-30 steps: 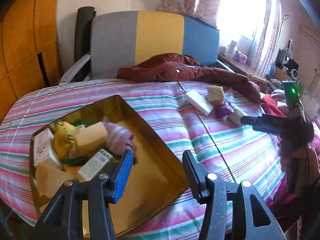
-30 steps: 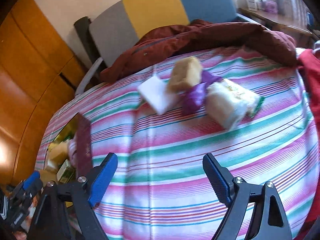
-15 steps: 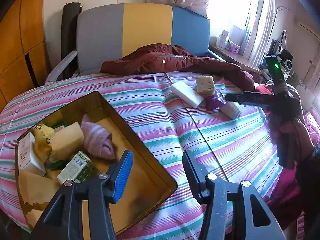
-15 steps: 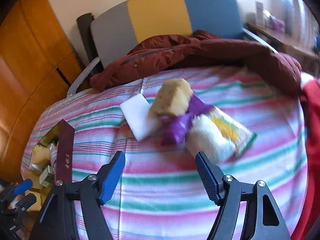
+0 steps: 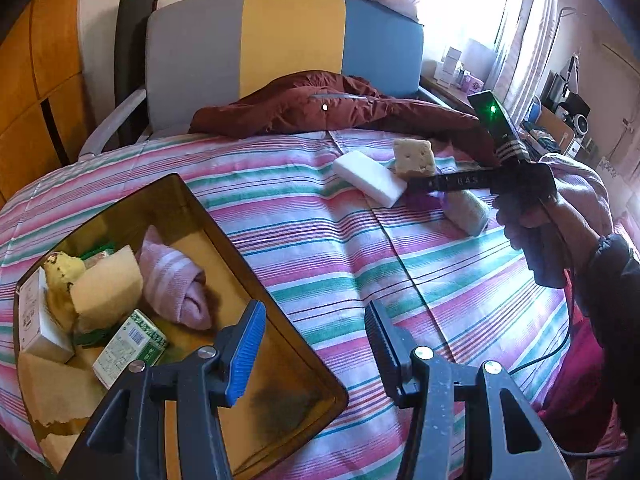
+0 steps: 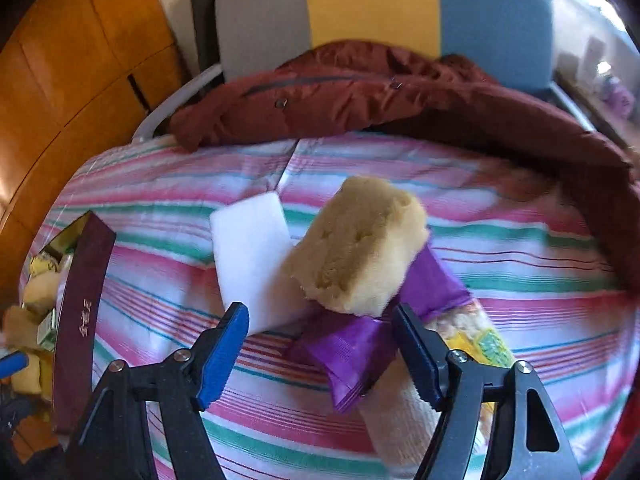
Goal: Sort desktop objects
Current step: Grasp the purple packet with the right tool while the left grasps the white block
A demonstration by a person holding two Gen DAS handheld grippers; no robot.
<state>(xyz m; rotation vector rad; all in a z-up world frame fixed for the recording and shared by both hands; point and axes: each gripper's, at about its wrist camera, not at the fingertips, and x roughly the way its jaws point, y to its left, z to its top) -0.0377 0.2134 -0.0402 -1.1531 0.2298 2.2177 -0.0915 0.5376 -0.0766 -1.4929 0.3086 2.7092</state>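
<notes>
Striped bedspread [image 5: 320, 240] covered surface. Gold tray [image 5: 208, 216] lay at its left with pink rolled cloth [image 5: 176, 280], sponges and small boxes inside. White block [image 6: 252, 264], tan sponge [image 6: 360, 248] and purple packet [image 6: 352, 348] clustered touching at far right. Left gripper [image 5: 316, 344] hung over tray corner, jaws apart, nothing between. Right gripper [image 6: 320, 344] hovered at purple packet, jaws spread, pads not pressing.
</notes>
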